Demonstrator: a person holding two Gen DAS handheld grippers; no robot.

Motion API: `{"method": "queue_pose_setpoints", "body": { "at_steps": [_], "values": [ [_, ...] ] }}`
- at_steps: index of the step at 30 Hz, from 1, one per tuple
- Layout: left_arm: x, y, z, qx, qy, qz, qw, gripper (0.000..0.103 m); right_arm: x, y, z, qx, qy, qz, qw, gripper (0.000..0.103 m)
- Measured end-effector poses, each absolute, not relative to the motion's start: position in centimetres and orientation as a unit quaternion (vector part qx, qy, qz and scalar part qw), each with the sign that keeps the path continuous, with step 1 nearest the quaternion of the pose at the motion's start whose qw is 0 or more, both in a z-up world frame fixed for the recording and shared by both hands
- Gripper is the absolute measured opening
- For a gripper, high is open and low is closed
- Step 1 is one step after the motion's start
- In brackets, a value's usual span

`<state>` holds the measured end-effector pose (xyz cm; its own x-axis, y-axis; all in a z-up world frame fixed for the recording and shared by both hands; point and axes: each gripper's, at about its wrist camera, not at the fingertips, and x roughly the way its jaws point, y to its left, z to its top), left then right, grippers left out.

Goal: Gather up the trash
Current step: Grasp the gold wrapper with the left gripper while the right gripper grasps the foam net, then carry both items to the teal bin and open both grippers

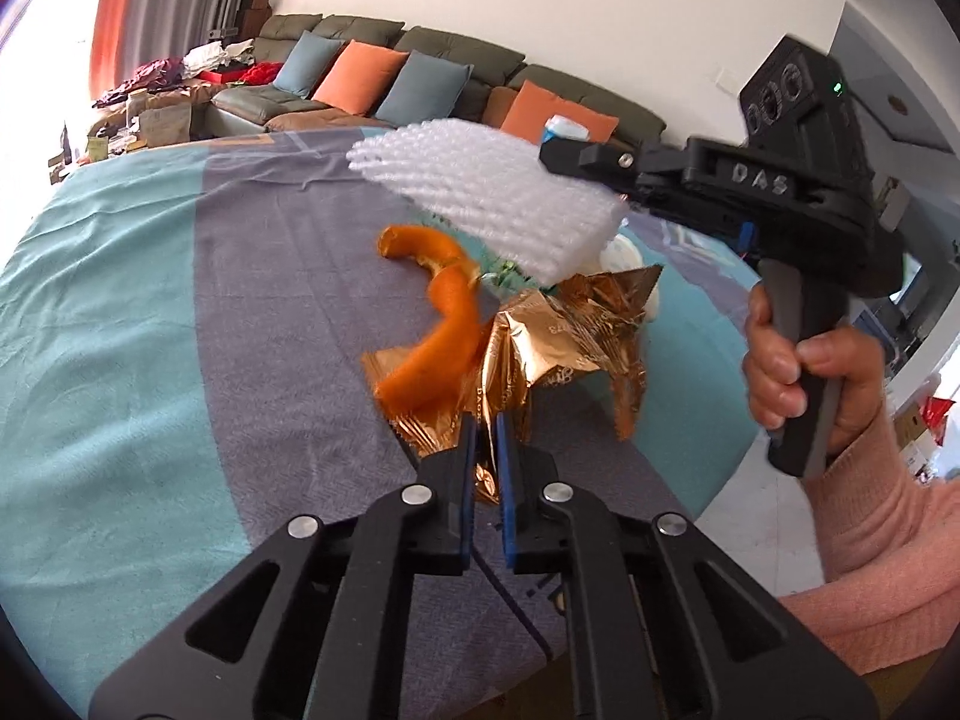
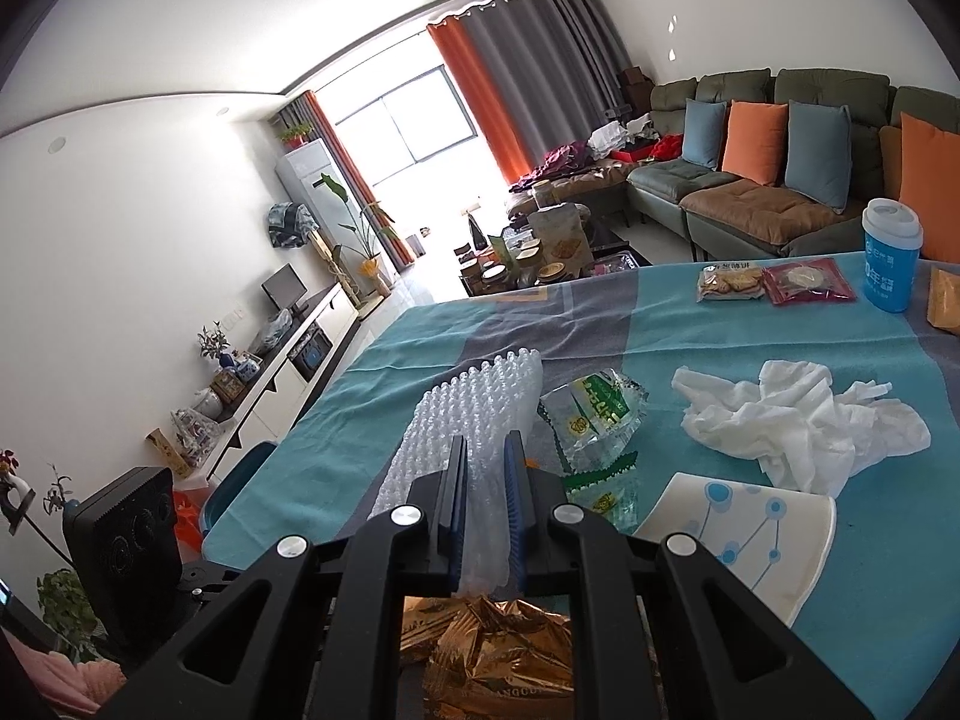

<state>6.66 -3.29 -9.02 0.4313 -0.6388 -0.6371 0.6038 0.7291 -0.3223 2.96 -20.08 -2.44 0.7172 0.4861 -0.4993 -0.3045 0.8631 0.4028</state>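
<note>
The left gripper (image 1: 485,438) pinched the crumpled gold foil wrapper (image 1: 540,348), orange peel (image 1: 432,354) atop; the right gripper (image 2: 485,468) clenched the white bubble-wrap sheet (image 1: 486,198) above the counter (image 1: 150,300), apparently gathering trash together.

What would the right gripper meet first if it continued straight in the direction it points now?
Probably the green-printed clear wrapper on the tablecloth, just ahead of the right gripper, whose jaws are shut on the bubble wrap. Depth is unclear, so the bubble wrap's free end might touch the cloth first.
</note>
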Motion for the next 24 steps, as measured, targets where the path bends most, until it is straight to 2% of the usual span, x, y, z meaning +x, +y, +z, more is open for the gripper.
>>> {"method": "queue_pose_setpoints", "body": {
  "at_steps": [24],
  "values": [
    [3.5,4.0,-4.2,-0.056,0.331,-0.308,0.89,0.005,3.9,-17.0,-1.1,0.173,0.287,0.268,0.903,0.011]
  ]
}}
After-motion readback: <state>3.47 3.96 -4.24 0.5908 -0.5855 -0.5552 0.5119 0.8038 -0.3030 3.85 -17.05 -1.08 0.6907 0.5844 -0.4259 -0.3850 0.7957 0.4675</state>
